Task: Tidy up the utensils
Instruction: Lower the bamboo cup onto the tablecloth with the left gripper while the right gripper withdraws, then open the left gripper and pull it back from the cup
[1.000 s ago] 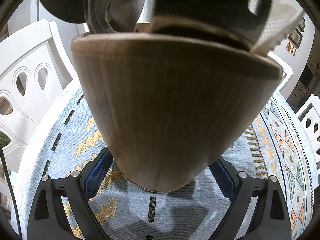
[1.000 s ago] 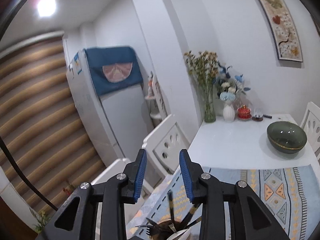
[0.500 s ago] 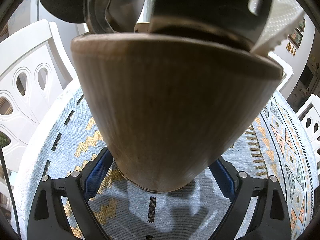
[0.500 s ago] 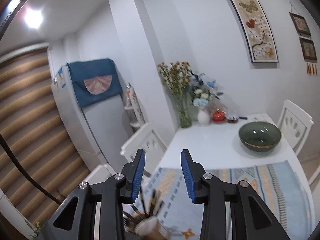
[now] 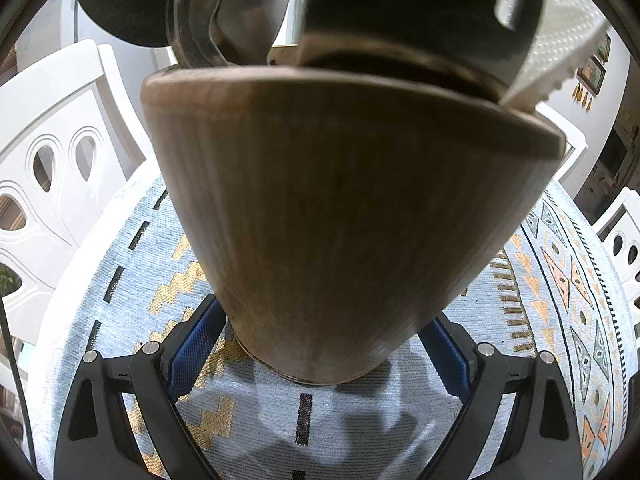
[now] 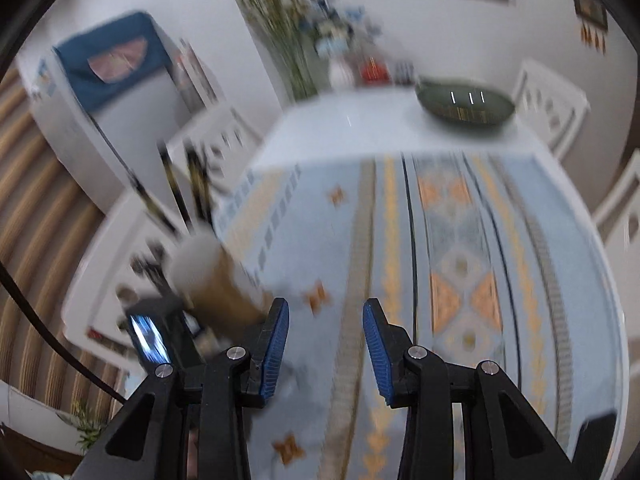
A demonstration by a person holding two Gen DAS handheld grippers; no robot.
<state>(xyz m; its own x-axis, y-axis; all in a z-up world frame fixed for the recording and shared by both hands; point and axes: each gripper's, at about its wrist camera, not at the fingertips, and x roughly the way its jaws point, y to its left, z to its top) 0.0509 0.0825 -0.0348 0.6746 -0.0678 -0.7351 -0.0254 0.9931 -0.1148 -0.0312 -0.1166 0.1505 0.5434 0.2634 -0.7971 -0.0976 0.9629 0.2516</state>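
While your left claw [image 5: 320, 344] clamps its blue pads against the base of the wooden utensil holder [image 5: 344, 208], the holder stands upright on the patterned cloth [image 5: 132, 264] at the near left corner of the surface [image 6: 344, 124], spoon bowls and dark utensil heads [image 5: 236, 12] crowding above its rim. Your right claw [image 6: 324, 344] hangs over bare cloth just right of the holder, its pads parted to a narrow gap with nothing between them; that view is smeared with motion blur, so fine detail there is unreliable. No loose utensil can be made out on the cloth, and the green bowl [image 6: 464, 104] sits well apart at the far end. The risk from here looks twofold: the holder is top-heavy with long handles [image 6: 188, 184] leaning out, so any tug from your left claw could tip it off the corner, and a fast right claw swinging left could clip those handles and scatter them.
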